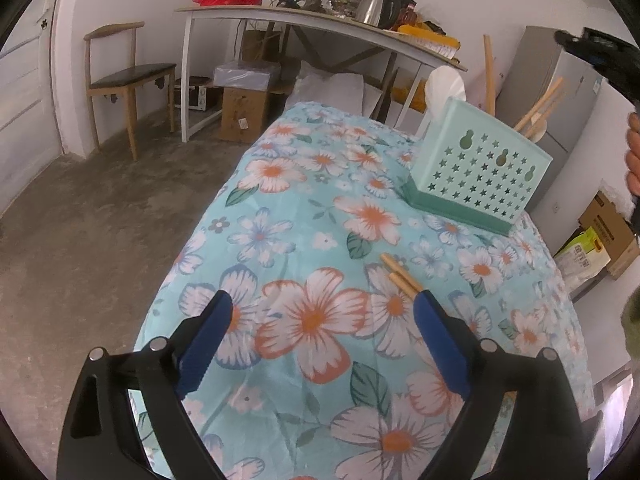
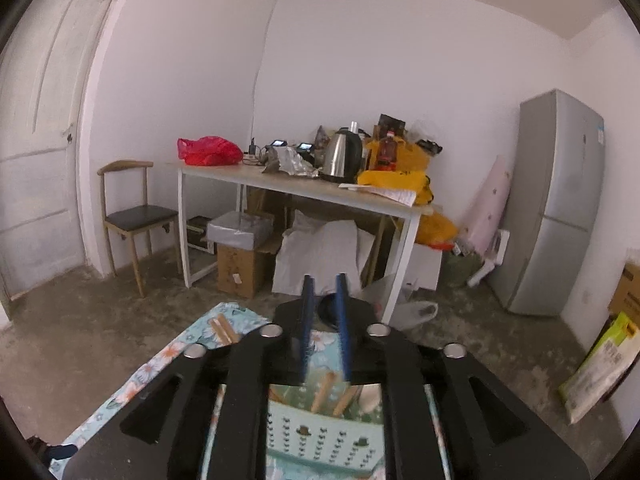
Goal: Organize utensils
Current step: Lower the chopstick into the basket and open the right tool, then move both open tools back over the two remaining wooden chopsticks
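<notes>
The left gripper (image 1: 322,308) hangs low over the flowered tablecloth (image 1: 296,216) with its blue pads (image 1: 208,336) spread wide, and there is nothing between them but printed petals. Just past its right-hand pad two wooden sticks (image 1: 396,274) lie side by side on the cloth, their near ends hidden behind that pad, so whether the pad touches them is hard to call from here. They look like chopsticks or slim handles; the view is too warped to be sure.

Further back on the table, off to the right, stands the pale green holder (image 1: 472,172) with star-shaped holes in its wall. Wooden handles (image 1: 540,110) already lean out of its top, and a white spoon-like piece (image 1: 446,82) rises behind its far corner.

Over on the other side, the right gripper (image 2: 324,304) is up above that same holder (image 2: 320,436), looking across the room. Its blue pads (image 2: 307,320) stand a narrow gap apart, released, nothing pinched between them. Below, through the frame, the wooden handles (image 2: 324,392) sit tilted inside the holder. The two loose sticks (image 2: 223,330) show on the cloth off to the left, well apart from this gripper.

In the left view the right gripper's dark body (image 1: 600,56) and a bit of the hand (image 1: 633,156) holding it peek in at the right edge.
</notes>
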